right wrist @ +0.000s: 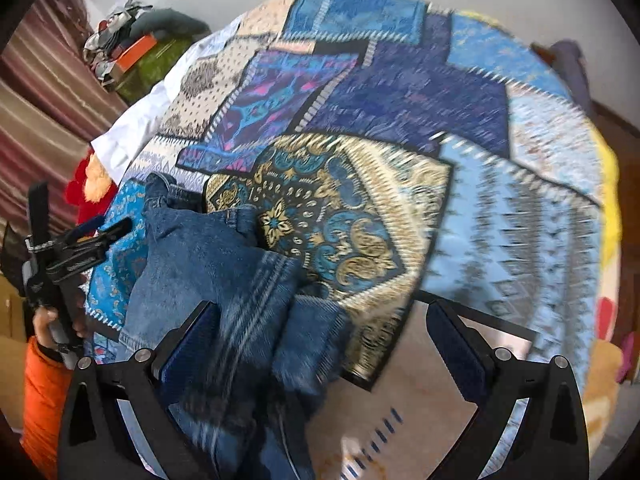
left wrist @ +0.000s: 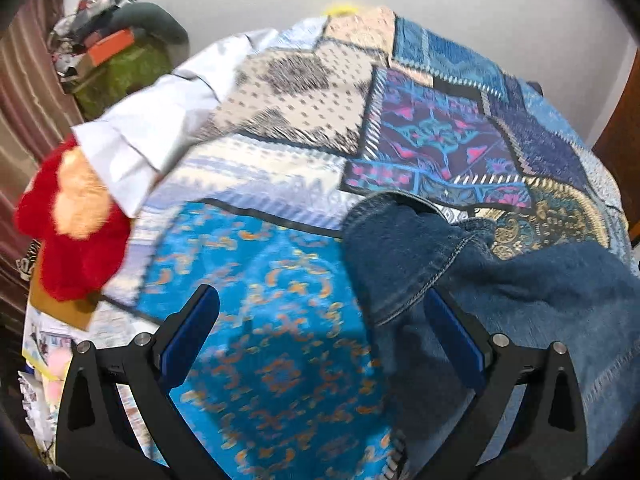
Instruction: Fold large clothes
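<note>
A pair of blue denim jeans (left wrist: 500,280) lies crumpled on a patchwork bedspread (left wrist: 360,112). In the left wrist view my left gripper (left wrist: 320,332) is open and empty above the bedspread, with the jeans' edge lying between the fingers near the right finger (left wrist: 456,340). In the right wrist view the jeans (right wrist: 208,272) lie at lower left, folded over themselves. My right gripper (right wrist: 320,344) is open, with denim between the fingers near the left finger (right wrist: 188,344). The left gripper (right wrist: 92,236) also shows there at the far left, open, beside the jeans.
A white pillow (left wrist: 152,132) and a red plush toy (left wrist: 72,224) lie at the bed's left edge. A pile of boxes and clothes (left wrist: 112,48) stands at the back left by a striped curtain (left wrist: 24,92). A yellow blanket (right wrist: 608,200) edges the right side.
</note>
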Motion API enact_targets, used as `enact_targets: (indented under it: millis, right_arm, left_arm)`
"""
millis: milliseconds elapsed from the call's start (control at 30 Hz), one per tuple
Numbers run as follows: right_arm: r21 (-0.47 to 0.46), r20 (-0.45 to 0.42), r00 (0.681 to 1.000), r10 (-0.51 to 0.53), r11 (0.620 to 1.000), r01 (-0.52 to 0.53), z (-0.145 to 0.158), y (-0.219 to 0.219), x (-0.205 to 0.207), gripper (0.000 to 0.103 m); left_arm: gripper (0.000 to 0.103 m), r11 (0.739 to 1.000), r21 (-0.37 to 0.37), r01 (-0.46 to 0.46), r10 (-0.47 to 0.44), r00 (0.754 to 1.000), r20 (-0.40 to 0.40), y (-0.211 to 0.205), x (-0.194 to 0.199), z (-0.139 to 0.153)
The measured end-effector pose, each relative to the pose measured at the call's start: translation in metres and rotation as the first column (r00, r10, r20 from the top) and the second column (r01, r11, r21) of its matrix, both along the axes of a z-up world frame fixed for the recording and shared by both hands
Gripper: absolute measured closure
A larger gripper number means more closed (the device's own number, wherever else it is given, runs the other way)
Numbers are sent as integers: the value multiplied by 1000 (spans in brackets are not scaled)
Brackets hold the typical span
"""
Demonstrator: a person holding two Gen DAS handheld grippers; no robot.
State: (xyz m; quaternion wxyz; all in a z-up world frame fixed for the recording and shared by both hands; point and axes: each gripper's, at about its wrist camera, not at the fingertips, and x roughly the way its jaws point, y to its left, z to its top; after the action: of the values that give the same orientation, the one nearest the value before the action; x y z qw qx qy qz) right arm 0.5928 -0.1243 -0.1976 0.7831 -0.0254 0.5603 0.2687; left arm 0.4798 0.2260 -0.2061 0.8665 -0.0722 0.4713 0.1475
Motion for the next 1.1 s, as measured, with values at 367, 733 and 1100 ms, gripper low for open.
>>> enact_targets:
  millis: [367, 733, 1100]
  right_arm:
    - [83, 132, 991, 30, 996, -41, 69, -18, -65, 0]
    - [78, -30, 995, 90, 993, -87, 3, 0, -84, 0]
    - [241, -285, 949, 135, 968, -65, -72, 12, -57, 0]
  left_arm:
    - [0, 990, 104, 93, -102, 991, 83, -24, -77, 59]
    - [0, 898, -433, 73, -93, 995, -25, -35, -89, -26]
    - [0, 758, -647, 86, -131, 991, -21, -63, -37, -74]
